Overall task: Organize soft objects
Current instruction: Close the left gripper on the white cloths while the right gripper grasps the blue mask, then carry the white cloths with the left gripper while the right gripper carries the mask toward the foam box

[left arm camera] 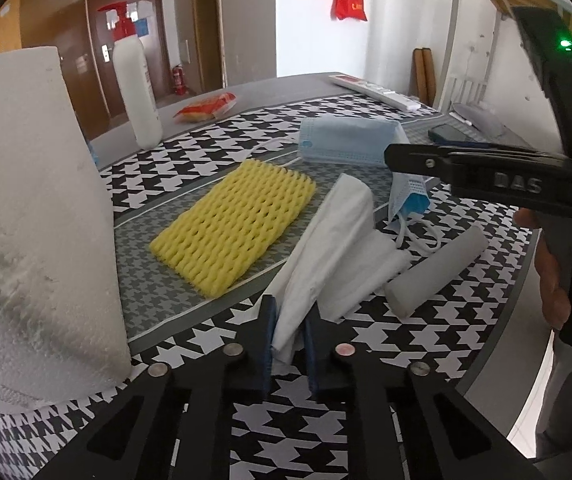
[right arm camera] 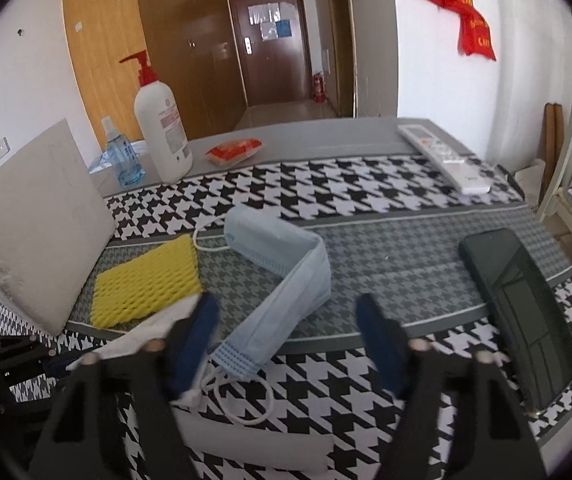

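Left tongs [left arm camera: 289, 334]: clamped on tissue [left arm camera: 326, 248] edge; limp, tears easily. Right tongs [right arm camera: 286, 344]: apart astride mask [right arm camera: 281, 276]; light, floppy, take fold.

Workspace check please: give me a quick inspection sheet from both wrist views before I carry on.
Surface: houndstooth table cover.
Job's things: white tissue, blue face mask, yellow foam net, grey foam block.
Clutter: pump bottle, spray bottle, remote, phone, red packet.
Grippers: left gripper shut on tissue; right gripper open around the mask.
Cables: nothing seen.
Surroundings: door, fire extinguisher.
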The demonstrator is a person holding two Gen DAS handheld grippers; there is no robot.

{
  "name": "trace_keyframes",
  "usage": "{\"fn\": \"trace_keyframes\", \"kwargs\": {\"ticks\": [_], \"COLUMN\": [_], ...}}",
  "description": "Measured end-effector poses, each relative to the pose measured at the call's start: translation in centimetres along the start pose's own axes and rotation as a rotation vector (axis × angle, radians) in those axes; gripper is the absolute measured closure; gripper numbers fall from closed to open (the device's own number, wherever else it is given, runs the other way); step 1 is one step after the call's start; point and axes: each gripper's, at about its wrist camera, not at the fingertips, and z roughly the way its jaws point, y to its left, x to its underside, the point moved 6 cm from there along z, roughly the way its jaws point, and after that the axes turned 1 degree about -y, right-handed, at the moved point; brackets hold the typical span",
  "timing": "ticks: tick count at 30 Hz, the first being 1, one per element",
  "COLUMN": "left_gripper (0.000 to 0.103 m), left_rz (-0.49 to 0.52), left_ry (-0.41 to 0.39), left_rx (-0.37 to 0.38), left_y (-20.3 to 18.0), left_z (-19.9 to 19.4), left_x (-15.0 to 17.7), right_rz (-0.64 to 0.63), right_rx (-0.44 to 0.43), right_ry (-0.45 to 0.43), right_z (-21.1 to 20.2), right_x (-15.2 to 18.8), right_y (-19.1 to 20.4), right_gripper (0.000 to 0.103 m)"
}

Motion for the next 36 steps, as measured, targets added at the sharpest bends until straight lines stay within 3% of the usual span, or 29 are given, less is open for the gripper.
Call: {"fn": "trace_keyframes", "kwargs": {"ticks": [2, 7, 13, 36], "left_gripper": [0.094, 0.095, 0.095, 0.096], "left_rz": [0.002, 0.010, 0.008, -0.008], "left_ry": [-0.002, -0.014, -0.054, -0.171], "left_rx": [0.019, 0.039, 0.062, 0.048], "left_y": [-0.1, -0.4, -0.5, 0.2], "left_z": [-0.1, -0.5, -1.4, -6.4], "left_x": [0.0, -0.1, -0.4, -0.8], "right_rz": [0.002, -0.009, 0.013, 0.018], "right_rx": [-0.001, 0.013, 0.012, 0.005], "right_ry": [0.011, 0.035, 0.036, -0.108], "right_z": [0.3, 0.8, 0.7, -5.7], "right_x": [0.2, 0.5, 0.8, -0.3], "right_y": [0.0, 0.0, -0.5, 0.3], "right_gripper": [0.040, 0.073, 0.087, 0.093]}}
